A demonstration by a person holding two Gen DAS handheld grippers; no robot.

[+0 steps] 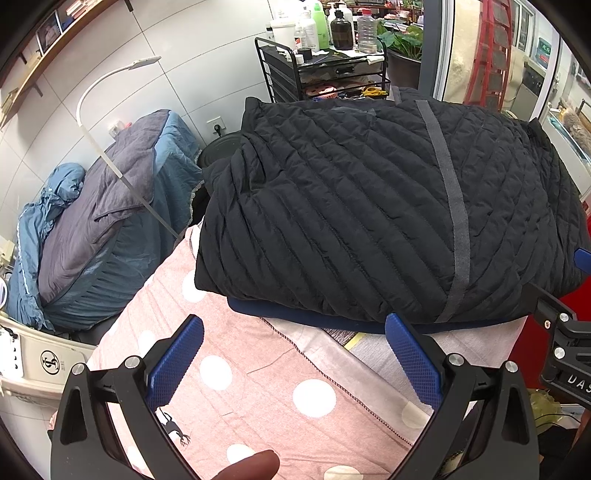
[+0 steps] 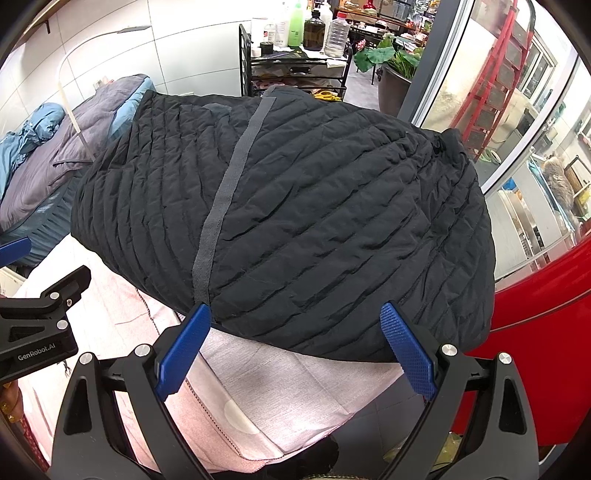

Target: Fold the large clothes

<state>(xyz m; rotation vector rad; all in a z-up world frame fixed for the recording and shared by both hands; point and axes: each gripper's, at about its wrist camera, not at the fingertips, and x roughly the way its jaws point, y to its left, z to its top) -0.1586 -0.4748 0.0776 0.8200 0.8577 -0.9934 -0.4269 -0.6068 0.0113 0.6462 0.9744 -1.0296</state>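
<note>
Black quilted puffer jacket [image 1: 369, 206] lies folded into a thick, rounded bundle on a pink polka-dot sheet [image 1: 236, 373] that covers the work surface, with a dark grey fabric strip [image 1: 452, 206] running from its far edge to its near edge. A navy blue layer [image 1: 295, 316] shows under the bundle's near edge in the left wrist view — whether it is lining or a separate piece cannot be told. A paler pink cloth [image 2: 295, 384] lies on the sheet at the near right, and the bundle's near edge rests on it.

Left gripper [image 1: 294, 360] hovers over the sheet on the near side of the bundle, its blue textured fingers [image 1: 177, 362] spread wide with nothing between them; the right-hand finger's tip lies at the navy edge, though contact cannot be told. A fingertip [image 1: 251, 466] of the person shows at the bottom edge of that view.

Right gripper [image 2: 297, 345] sits to the right of the left one, also spread wide and empty — both of its blue fingertips [image 2: 397, 325] lie right at the bundle's near edge, without clamping any cloth.

Far behind the jacket stands a black wire cart [image 1: 317, 70] loaded with bottles [image 1: 341, 27]. To the left lies a heap of blue and grey bedding [image 1: 99, 221] with a white curved lamp arm [image 1: 107, 77] above it, and at the right stands a red curved surface [image 2: 535, 332].
</note>
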